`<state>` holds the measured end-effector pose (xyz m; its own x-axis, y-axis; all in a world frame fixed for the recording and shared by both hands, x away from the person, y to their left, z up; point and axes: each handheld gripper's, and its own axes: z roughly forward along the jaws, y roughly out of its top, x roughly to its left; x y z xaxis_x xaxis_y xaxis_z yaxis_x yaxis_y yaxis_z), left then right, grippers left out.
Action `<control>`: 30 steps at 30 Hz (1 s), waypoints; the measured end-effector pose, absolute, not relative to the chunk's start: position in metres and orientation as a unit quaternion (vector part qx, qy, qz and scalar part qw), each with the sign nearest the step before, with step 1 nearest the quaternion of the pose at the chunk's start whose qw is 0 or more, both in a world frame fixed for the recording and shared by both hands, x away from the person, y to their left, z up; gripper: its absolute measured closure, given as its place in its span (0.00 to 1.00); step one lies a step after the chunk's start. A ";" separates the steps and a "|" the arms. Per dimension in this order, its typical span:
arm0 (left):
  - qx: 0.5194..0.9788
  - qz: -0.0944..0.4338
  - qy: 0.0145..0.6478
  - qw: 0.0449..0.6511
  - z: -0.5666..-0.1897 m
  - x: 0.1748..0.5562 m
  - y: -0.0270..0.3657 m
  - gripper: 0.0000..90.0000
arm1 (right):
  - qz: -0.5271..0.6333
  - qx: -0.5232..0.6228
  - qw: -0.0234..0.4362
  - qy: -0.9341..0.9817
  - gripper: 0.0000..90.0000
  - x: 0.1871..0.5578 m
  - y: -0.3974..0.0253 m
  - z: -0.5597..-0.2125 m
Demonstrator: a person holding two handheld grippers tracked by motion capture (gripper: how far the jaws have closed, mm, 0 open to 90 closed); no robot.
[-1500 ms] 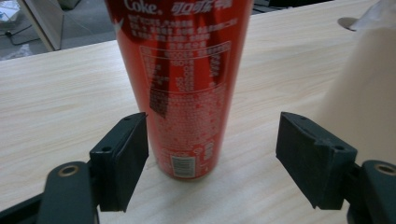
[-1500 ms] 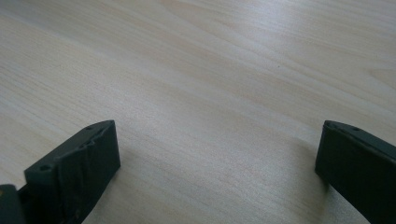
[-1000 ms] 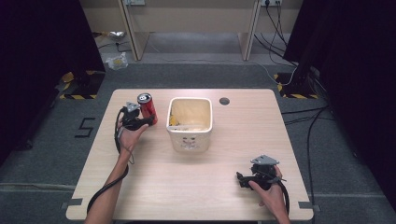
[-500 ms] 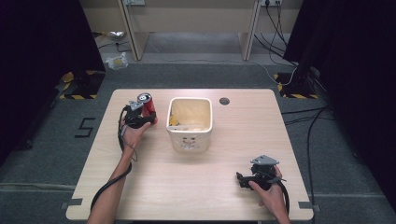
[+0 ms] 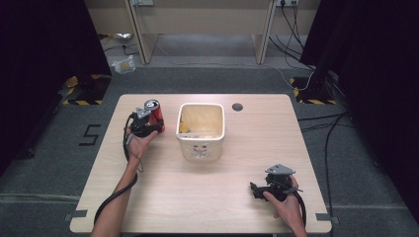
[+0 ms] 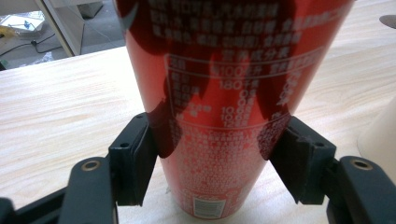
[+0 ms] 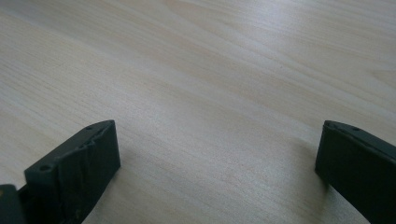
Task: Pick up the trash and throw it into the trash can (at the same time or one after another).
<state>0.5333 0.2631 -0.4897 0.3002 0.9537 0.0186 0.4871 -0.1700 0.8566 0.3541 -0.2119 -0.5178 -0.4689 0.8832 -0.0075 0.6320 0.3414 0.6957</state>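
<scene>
Fingers [image 6: 133, 163] of the left gripper [image 6: 215, 163] clamped on a red can [image 6: 224, 102], one black pad pressed against each side of its lower body. Upright on the pale wood counter [image 6: 56, 107], base printed with white text and a small barcode. Seen from the high view, held at the far left of the counter [image 5: 163, 197], left gripper [image 5: 144, 124] wrapped by the left hand [image 5: 141, 140], can [image 5: 154, 112] just beside a cream bin [image 5: 200, 129] with yellowish scraps inside. Small dark round hole [image 5: 237, 106] set in the counter beyond the bin.

Fingers [image 7: 79, 163] of the right gripper [image 7: 217, 158] spread wide apart, nothing between them but bare wood grain. Resting low on the near right of the counter, right gripper [image 5: 272, 185] in the right hand [image 5: 286, 205], grey three-cornered plate on top, well apart from bin and can.
</scene>
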 end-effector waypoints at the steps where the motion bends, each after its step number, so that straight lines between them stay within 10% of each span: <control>1: 0.704 0.297 0.512 0.393 -0.490 0.533 0.263 0.39 | 0.320 0.477 0.196 0.795 0.00 0.354 -0.212 -0.518; 30: 0.722 0.270 0.490 0.406 -0.457 0.501 0.270 0.39 | 0.320 0.477 0.196 0.795 0.00 0.354 -0.212 -0.518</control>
<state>0.5012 0.2703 -0.4572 0.3734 0.9276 -0.0087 0.4893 -0.1890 0.8514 0.3540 -0.2119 -0.5177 -0.4686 0.8834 -0.0073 0.6326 0.3414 0.6951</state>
